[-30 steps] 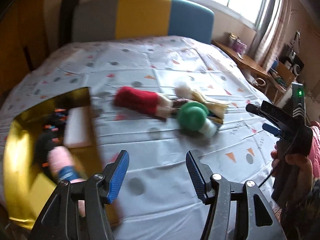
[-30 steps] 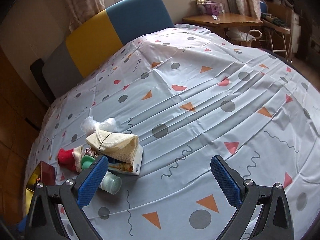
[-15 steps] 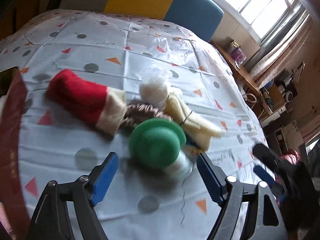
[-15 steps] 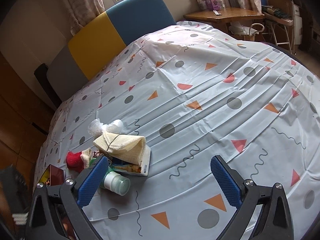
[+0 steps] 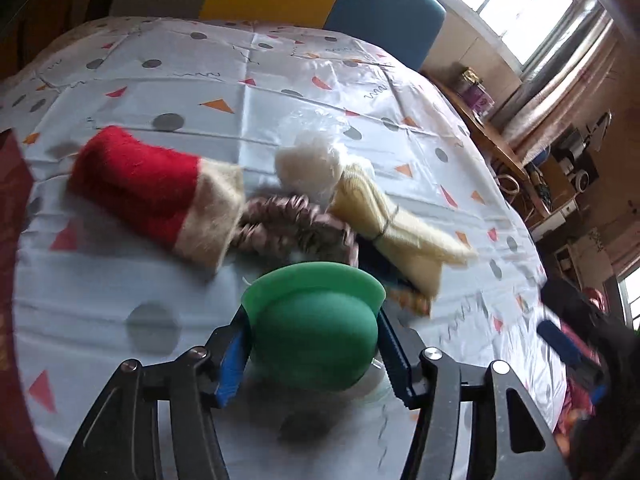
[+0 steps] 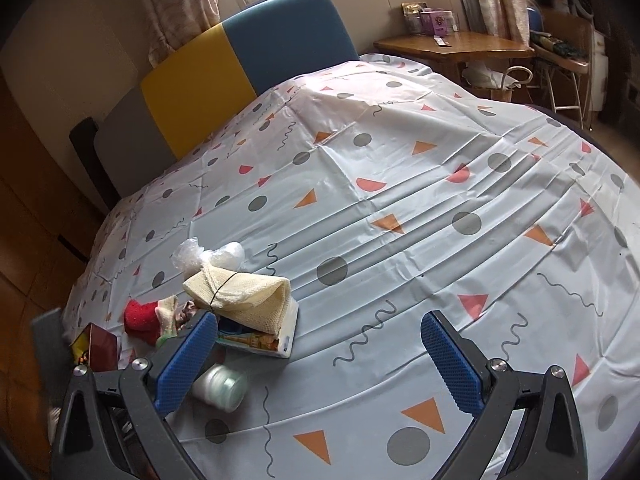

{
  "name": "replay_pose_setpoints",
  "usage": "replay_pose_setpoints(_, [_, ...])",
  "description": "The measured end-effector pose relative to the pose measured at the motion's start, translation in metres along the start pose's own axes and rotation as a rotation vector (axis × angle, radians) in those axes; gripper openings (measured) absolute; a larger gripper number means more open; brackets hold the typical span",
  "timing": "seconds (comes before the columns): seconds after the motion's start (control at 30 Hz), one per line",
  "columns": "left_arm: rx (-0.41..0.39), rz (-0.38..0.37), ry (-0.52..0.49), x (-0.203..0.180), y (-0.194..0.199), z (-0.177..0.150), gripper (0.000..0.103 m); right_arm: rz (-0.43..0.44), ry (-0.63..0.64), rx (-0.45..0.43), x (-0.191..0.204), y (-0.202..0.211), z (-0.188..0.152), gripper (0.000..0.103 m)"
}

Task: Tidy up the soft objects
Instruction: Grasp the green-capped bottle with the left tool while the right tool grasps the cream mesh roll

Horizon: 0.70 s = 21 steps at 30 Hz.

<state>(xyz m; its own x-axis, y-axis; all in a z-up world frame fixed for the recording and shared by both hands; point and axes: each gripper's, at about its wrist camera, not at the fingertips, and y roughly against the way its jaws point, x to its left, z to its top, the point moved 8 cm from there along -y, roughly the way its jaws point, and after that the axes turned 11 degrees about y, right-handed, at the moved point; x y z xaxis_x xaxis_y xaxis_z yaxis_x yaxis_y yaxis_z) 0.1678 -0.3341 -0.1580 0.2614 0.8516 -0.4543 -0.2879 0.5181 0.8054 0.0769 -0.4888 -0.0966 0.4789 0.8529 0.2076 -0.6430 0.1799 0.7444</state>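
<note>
The blue-padded fingers (image 5: 236, 354) of the left gripper (image 5: 314, 354) are seen pressed against both sides of a rounded green sponge-like puff with a flared rim (image 5: 314, 326), which appears clamped between them just above the patterned white bedsheet (image 5: 120, 280). Just beyond the fingertips a brown ruffled scrunchie (image 5: 296, 224), a red fuzzy sock with a beige cuff (image 5: 156, 192) and a tied cream knitted cloth (image 5: 396, 224) are crowded together, so a neighbour could be dragged along if the puff is lifted carelessly, or the rounded body could be squeezed out. The right gripper (image 6: 320, 360) is held wide apart and empty over bare sheet, the pile lying beyond its left finger.

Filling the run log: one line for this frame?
left gripper: closing around green-capped bottle | right gripper: open, idle | red sock: on bed
</note>
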Motion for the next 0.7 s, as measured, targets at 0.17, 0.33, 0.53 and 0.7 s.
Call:
replay_pose_setpoints(0.17, [0.068,0.004,-0.122,0.006,0.040,-0.042,0.059,0.024,-0.025,0.024,-0.003,-0.002,-0.004,0.103])
replay_pose_setpoints(0.33, [0.094,0.080,-0.235,0.024,0.062,-0.080,0.059,0.035,-0.015,0.053,0.001,-0.007,-0.010,0.103])
replay_pose_setpoints(0.53, [0.092,0.077,-0.204,0.043,0.058,-0.084,0.061,0.074,0.106,0.064,0.031,-0.007,-0.015,0.097])
replay_pose_setpoints(0.7, [0.082,0.054,-0.207,0.042,0.052,-0.085,0.061,0.100,0.256,0.075,0.062,-0.007,-0.002,0.077])
